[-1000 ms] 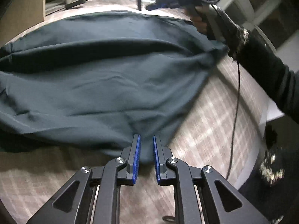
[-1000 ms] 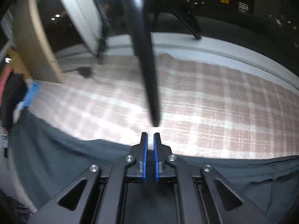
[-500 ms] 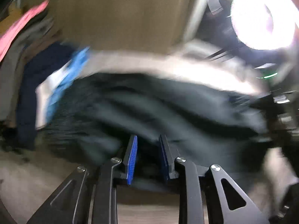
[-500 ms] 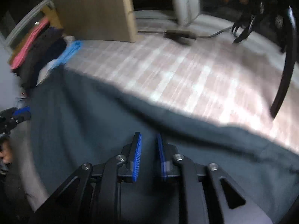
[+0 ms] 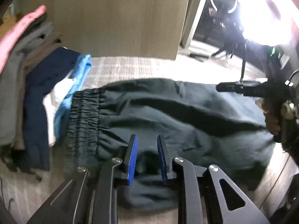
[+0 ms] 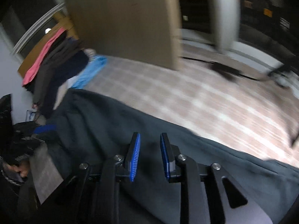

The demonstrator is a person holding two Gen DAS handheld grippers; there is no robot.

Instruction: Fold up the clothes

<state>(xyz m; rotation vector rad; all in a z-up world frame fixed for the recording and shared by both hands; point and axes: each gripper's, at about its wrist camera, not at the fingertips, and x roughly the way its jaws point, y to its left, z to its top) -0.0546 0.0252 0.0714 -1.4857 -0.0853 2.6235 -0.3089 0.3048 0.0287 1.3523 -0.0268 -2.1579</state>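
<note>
A dark green garment (image 5: pixel 177 112) with a gathered elastic waistband (image 5: pixel 84 112) lies folded over on the plaid cover (image 5: pixel 140 67). My left gripper (image 5: pixel 146 140) hovers over its near edge. Its jaws are opening, and the blue pads stand apart with cloth below them, not pinched. In the right wrist view the same garment (image 6: pixel 112 123) fills the lower half. My right gripper (image 6: pixel 149 138) is above it. Its jaws are opening too, and nothing is clamped between the pads. The hand holding the right gripper (image 5: pixel 271 119) shows at the far right of the left wrist view.
A pile of folded clothes (image 5: pixel 35 93) in navy, grey, pink and light blue (image 5: pixel 74 85) sits left of the waistband. A tall wooden panel (image 5: pixel 121 18) stands behind it. A bright lamp (image 5: pixel 261 9) glares at top right. Bare plaid cover (image 6: pixel 214 102) stretches beyond the garment.
Both grippers have swung toward the clothes pile, carrying the garment's edge over itself. Their jaws, nearly together a second ago, now stand apart and off the cloth.
</note>
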